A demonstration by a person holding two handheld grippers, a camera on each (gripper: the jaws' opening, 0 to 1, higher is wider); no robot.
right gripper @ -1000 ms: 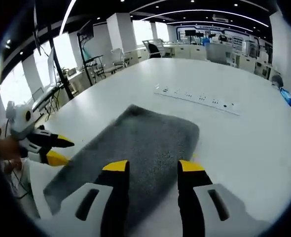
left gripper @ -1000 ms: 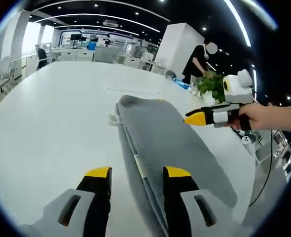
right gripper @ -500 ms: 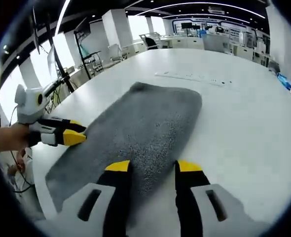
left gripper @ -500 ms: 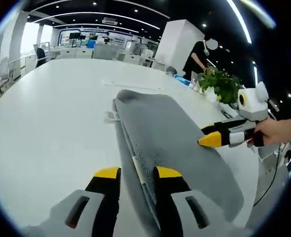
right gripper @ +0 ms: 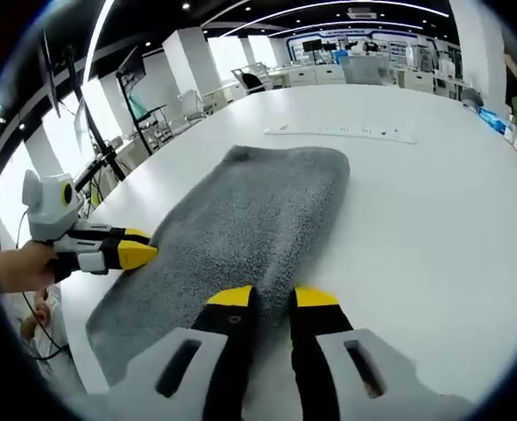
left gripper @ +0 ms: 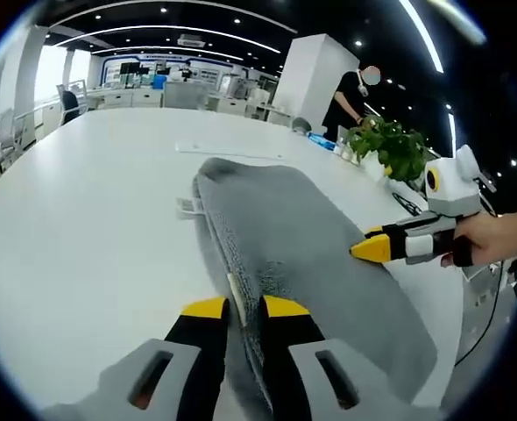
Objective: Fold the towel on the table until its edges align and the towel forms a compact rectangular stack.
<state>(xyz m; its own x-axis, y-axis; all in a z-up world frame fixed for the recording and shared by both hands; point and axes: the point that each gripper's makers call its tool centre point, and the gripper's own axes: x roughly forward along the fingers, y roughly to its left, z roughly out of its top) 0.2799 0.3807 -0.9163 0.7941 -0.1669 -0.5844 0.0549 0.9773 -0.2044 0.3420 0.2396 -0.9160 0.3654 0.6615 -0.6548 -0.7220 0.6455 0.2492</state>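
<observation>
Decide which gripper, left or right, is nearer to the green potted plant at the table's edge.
Right. The right gripper touches the grey towel's long edge on the side where the plant stands. The left gripper grips the opposite long edge, so the towel's width lies between it and the plant.

Nubbly matt cloth towel (left gripper: 302,237) on a smooth, slightly glossy table (left gripper: 92,219).

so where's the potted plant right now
In the left gripper view the potted plant stands at the table's far right edge, beyond the grey towel and just above the right tongs coming in from the right.
</observation>
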